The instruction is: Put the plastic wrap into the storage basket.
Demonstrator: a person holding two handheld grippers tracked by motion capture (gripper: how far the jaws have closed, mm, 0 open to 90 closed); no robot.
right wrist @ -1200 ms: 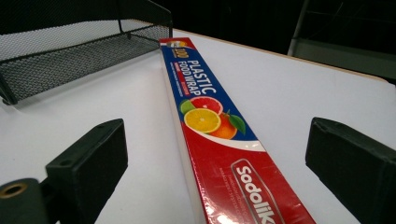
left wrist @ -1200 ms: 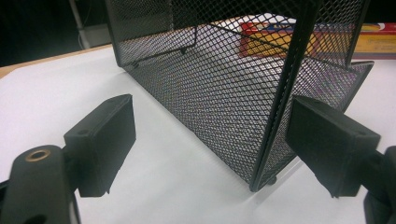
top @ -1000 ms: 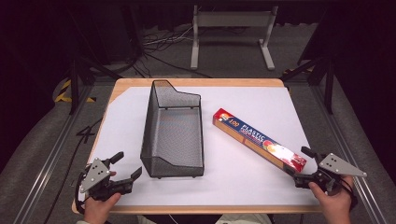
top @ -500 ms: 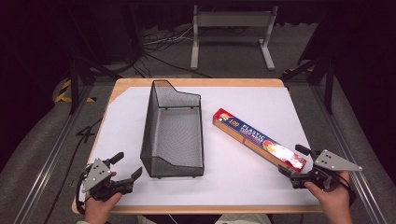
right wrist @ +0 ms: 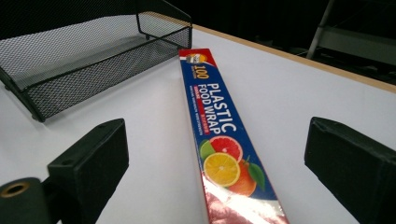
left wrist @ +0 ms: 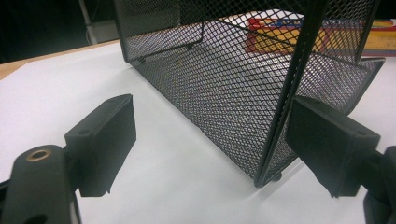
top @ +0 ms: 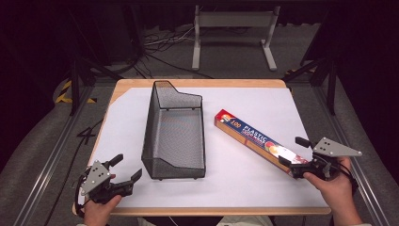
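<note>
High view, then each gripper view: you held both grippers spread and empty, either side of the mesh basket (top: 174, 136).

From above, the basket stood lengthwise on the white table (top: 263, 183); the plastic wrap box (top: 256, 140) lay flat and diagonal to the basket's right, apart from it. Your left gripper (top: 124, 169) sat near the basket's near left corner, its jaws wide apart and holding nothing. Your right gripper (top: 294, 153) sat at the box's near end, well to the basket's right, its jaws open with that end between them. In the left gripper view, your gripper (left wrist: 212, 140) faced the basket (left wrist: 219, 79), whose near corner post stood between the parted jaws, untouched. In the right gripper view, your gripper (right wrist: 219, 163) straddled the box (right wrist: 215, 126), jaws clear of both its sides, the basket (right wrist: 79, 56) beyond to the box's left.
</note>
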